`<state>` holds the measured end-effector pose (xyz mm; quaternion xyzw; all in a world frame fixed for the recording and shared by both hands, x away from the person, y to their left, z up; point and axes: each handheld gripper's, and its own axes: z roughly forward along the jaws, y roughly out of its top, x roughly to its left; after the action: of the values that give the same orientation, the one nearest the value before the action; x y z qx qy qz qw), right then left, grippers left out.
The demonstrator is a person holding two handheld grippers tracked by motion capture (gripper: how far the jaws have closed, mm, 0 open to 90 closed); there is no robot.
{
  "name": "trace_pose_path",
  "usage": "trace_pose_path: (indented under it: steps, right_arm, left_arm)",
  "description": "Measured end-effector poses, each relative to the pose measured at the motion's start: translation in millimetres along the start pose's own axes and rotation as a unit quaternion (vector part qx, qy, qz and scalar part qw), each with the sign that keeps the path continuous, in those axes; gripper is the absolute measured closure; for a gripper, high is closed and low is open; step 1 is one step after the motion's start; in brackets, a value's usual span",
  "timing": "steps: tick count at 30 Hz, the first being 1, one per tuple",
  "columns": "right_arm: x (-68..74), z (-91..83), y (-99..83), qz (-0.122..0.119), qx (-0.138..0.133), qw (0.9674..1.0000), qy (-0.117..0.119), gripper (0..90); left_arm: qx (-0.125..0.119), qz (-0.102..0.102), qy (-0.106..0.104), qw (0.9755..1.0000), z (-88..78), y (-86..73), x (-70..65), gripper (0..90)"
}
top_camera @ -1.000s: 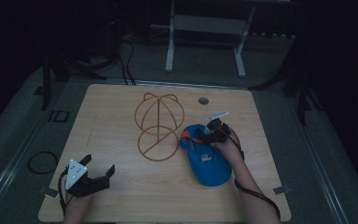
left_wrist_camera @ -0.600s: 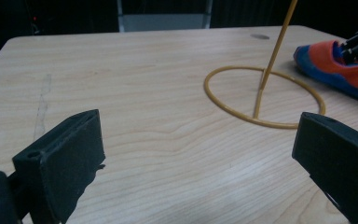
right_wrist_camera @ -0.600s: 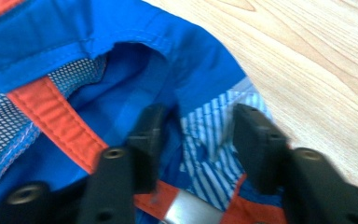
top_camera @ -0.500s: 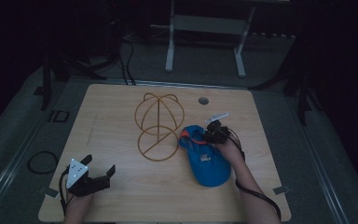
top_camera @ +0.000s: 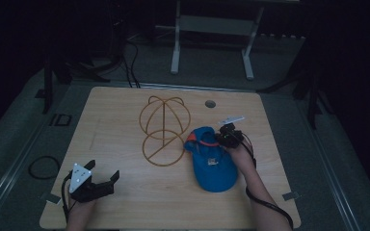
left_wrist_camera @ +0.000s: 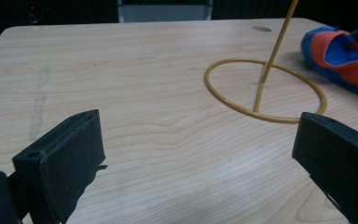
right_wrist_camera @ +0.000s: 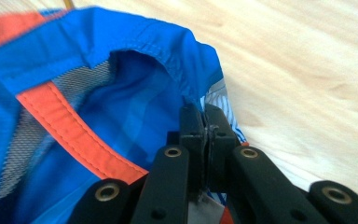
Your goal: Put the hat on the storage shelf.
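Cap [top_camera: 213, 161] lies on the desk [top_camera: 125, 202] just right of the wire stand [top_camera: 164, 130]. My right tongs [top_camera: 225, 136] have just been closing and now pinch its back rim; my left tongs [top_camera: 96, 184] rest released, well apart. Lifting should go slowly, I judge, so the thin fabric doesn't slip before reaching the stand's dome.

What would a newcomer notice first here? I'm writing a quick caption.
The bright blue cap with orange trim, right of the table's middle, its edge pinched in the shut right hand-held gripper. Next, the golden wire cap stand at mid-table. The left hand-held gripper rests open near the front left corner.
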<state>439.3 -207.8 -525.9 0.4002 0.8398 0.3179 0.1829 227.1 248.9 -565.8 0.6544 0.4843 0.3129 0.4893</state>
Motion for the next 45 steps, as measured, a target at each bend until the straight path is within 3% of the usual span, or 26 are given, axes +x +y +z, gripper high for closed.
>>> trace_pose_path:
  steps: [5,17,25,32,35,40,45]
  right_arm:
    - [-9.6,-27.4,0.7,0.014,-0.032,0.9993,-0.012,88.4]
    - [-12.5,-82.2,5.2,0.031,-0.097,0.9946,-0.022,88.4]
    - [-7.5,-121.0,15.4,0.026,-0.143,0.9891,-0.026,88.4]
    - [-4.4,-147.3,22.9,0.022,-0.174,0.9841,-0.03,88.4]
    - [-2.8,-154.4,24.3,0.015,-0.182,0.9826,-0.036,88.4]
    - [-2.7,-165.8,26.8,0.015,-0.193,0.9801,-0.044,88.4]
    - [-0.7,-176.5,31.1,0.009,-0.204,0.978,-0.044,88.4]
  left_arm:
    - [0.014,0.005,0.008,0.9999,1.6,0.3,-1.2,2.5]
    - [0.028,0.04,-0.02,0.9986,3.1,3.4,-13.3,2.9]
    - [0.019,0.023,-0.049,0.9984,1.6,14.1,-19.7,4.0]
    - [0.02,0.035,-0.074,0.9964,-0.4,32.4,-33.2,4.1]
    - [0.011,0.027,-0.095,0.9951,-1.8,44.0,-40.1,4.1]
    - [0.01,0.036,-0.108,0.9934,-2.3,70.2,-52.4,4.0]
    - [-0.008,0.047,-0.124,0.9912,-2.6,101.6,-59.9,4.1]
